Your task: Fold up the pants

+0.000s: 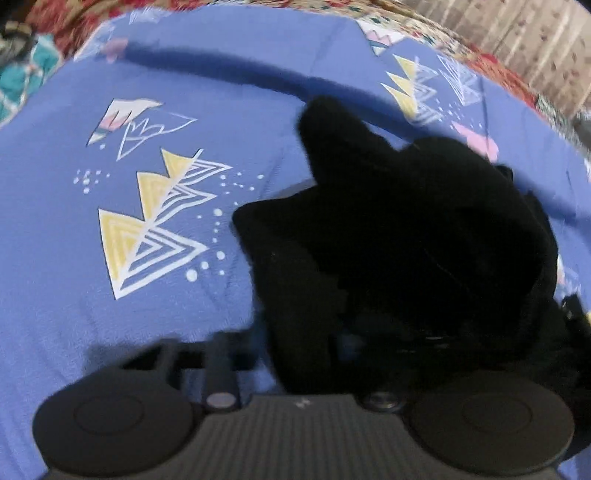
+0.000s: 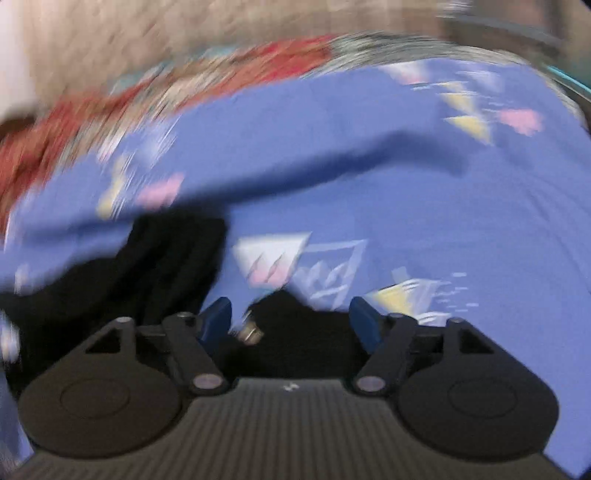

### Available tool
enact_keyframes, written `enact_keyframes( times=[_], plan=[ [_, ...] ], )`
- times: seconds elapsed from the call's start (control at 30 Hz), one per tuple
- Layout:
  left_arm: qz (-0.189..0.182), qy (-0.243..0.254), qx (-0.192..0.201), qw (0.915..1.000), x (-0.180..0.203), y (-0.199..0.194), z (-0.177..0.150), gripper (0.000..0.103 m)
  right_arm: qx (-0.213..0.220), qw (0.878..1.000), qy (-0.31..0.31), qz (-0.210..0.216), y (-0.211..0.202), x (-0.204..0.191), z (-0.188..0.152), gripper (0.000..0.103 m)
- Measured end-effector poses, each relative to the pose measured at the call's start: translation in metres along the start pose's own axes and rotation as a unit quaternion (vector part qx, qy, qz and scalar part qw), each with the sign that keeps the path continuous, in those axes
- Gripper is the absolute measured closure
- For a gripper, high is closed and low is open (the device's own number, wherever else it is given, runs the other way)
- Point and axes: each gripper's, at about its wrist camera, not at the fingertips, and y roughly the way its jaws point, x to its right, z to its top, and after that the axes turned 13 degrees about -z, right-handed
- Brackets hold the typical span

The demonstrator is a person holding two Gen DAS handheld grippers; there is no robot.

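Black pants lie bunched in a heap on a blue patterned sheet, filling the right half of the left wrist view. The cloth drapes over the front of my left gripper and hides its fingertips; the jaws are shut with the cloth gathered in them. The right wrist view is blurred. There, my right gripper stands open, its blue pads wide apart. Black pants cloth with a small metal button lies between and under the pads without being pressed.
The blue sheet with yellow, white and pink triangle prints covers the bed. A red floral patchwork quilt borders it at the back, with a pale patterned curtain or wall behind. A fold of sheet crosses the right wrist view.
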Motion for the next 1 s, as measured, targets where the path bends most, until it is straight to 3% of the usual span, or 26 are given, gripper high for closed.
enact_keyframes(
  times=[0.07, 0.1, 0.13, 0.17, 0.2, 0.27, 0.33, 0.47, 0.6, 0.8, 1.0],
  plan=[
    [-0.007, -0.002, 0.004, 1.0000, 0.004, -0.011, -0.004, 0.093, -0.004, 0.998, -0.062, 0.011, 0.001, -0.021, -0.011, 0.030],
    [-0.006, -0.001, 0.009, 0.9999, 0.004, -0.018, -0.007, 0.093, -0.009, 0.995, -0.098, -0.005, 0.005, -0.035, -0.017, 0.032],
    [-0.004, 0.000, 0.015, 0.9999, 0.005, -0.025, -0.009, 0.094, -0.014, 0.993, -0.116, -0.028, 0.009, -0.040, -0.022, 0.049],
    [-0.006, -0.002, 0.021, 0.9998, 0.005, -0.032, -0.010, 0.094, -0.018, 0.991, -0.122, -0.048, 0.014, -0.040, -0.023, 0.092],
    [-0.011, -0.009, 0.026, 0.9996, 0.002, -0.042, -0.014, 0.094, -0.017, 0.993, -0.103, -0.058, 0.014, -0.033, -0.021, 0.094],
    [-0.028, -0.028, 0.035, 0.9986, -0.007, -0.065, -0.022, 0.094, 0.014, 0.998, -0.017, -0.055, -0.001, -0.004, -0.012, 0.096],
    [-0.036, -0.042, 0.047, 0.9973, -0.016, -0.091, -0.035, 0.094, 0.061, 0.995, 0.058, -0.048, -0.032, 0.028, -0.007, 0.096],
    [-0.051, -0.074, 0.059, 0.9941, -0.032, -0.133, -0.066, 0.094, 0.146, 0.973, 0.161, -0.081, -0.104, 0.089, -0.013, 0.096],
    [-0.061, -0.102, 0.067, 0.9907, -0.047, -0.167, -0.094, 0.094, 0.187, 0.941, 0.252, -0.129, -0.166, 0.154, -0.046, 0.096],
    [-0.051, -0.133, 0.063, 0.9879, -0.066, -0.187, -0.116, 0.094, 0.174, 0.902, 0.342, -0.200, -0.203, 0.215, -0.125, 0.096],
    [-0.033, -0.140, 0.027, 0.9892, -0.066, -0.176, -0.129, 0.094, 0.060, 0.867, 0.441, -0.225, -0.178, 0.253, -0.207, 0.096]
  ],
)
